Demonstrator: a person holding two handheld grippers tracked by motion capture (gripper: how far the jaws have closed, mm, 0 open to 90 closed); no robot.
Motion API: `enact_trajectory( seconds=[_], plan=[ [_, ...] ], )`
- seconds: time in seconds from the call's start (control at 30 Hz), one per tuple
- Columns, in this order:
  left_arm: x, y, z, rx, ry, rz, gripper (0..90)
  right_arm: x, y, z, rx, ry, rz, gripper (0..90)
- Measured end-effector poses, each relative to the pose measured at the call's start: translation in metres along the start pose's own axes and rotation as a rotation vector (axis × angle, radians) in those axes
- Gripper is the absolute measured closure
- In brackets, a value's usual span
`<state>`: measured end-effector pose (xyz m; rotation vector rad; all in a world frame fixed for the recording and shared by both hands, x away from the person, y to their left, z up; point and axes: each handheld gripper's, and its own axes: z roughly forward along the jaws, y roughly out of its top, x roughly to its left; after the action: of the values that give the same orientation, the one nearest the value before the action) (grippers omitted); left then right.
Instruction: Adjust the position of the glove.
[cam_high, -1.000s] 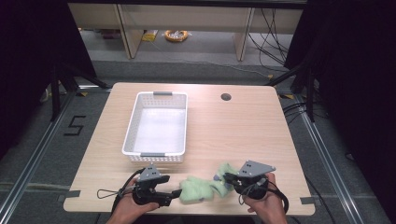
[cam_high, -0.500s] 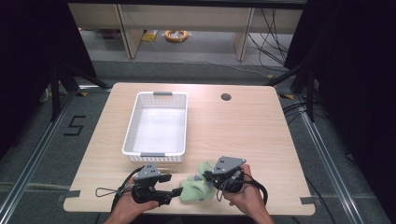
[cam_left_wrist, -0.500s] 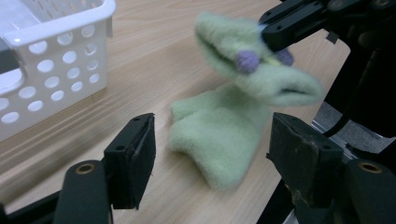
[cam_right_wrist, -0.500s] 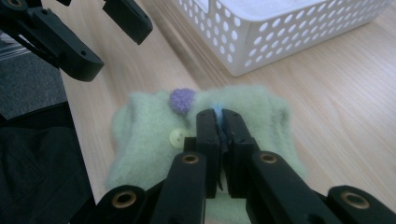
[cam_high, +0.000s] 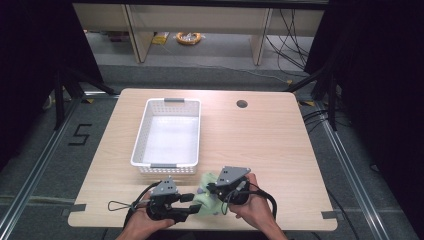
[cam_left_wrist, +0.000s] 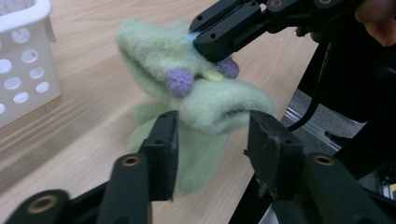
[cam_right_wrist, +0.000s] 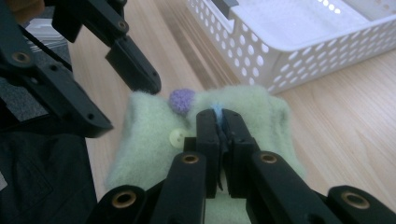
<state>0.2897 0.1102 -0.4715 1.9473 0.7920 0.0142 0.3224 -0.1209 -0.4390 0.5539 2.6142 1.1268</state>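
The white basket (cam_high: 169, 136) stands on the wooden table (cam_high: 265, 145), left of the table's middle, and its floor is bare; its perforated wall shows at the upper left of the left gripper view (cam_left_wrist: 23, 70) and across the top of the right gripper view (cam_right_wrist: 299, 42). Just in front of the basket's near right corner, close to but clear of its wall, lies the pale green fleece cloth (cam_high: 206, 200), a soft bunched piece with small purple pom-poms (cam_left_wrist: 179, 82) and a pale button (cam_right_wrist: 177, 136) on it. The right gripper (cam_high: 220, 189), on the basket's near right side, is clamped tight on a fold at the top of the cloth, its two jaws pressed together with a sliver of fabric and a pale blue thread pinched between them (cam_right_wrist: 218, 122). The left gripper (cam_high: 192, 205), in front of the basket's near wall, has just been closing: its jaws stand partly apart on either side of a lower fold of the cloth (cam_left_wrist: 205, 109), the pads beside the fleece but not visibly pressing it. Both hands work between the basket and the table's near edge, a narrow strip. To the right of the basket and beyond it the tabletop is open wood, with a small round hole (cam_high: 242, 104) near the far edge.
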Motion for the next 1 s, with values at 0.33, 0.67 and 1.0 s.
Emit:
enact_trajectory(
  seconds=[0.33,0.67,1.0],
  plan=[
    [-0.008,-0.003,0.002,0.013,0.037,0.088,80.0,0.002,0.006,0.005,0.002,0.021,-0.019,86.9],
    [-0.025,-0.011,0.015,0.017,0.021,0.112,82.2,0.005,0.008,0.015,0.015,0.087,-0.052,86.9],
    [-0.029,-0.017,0.032,0.083,0.017,0.15,80.3,0.004,-0.006,0.026,0.046,0.149,-0.057,86.3]
  ],
)
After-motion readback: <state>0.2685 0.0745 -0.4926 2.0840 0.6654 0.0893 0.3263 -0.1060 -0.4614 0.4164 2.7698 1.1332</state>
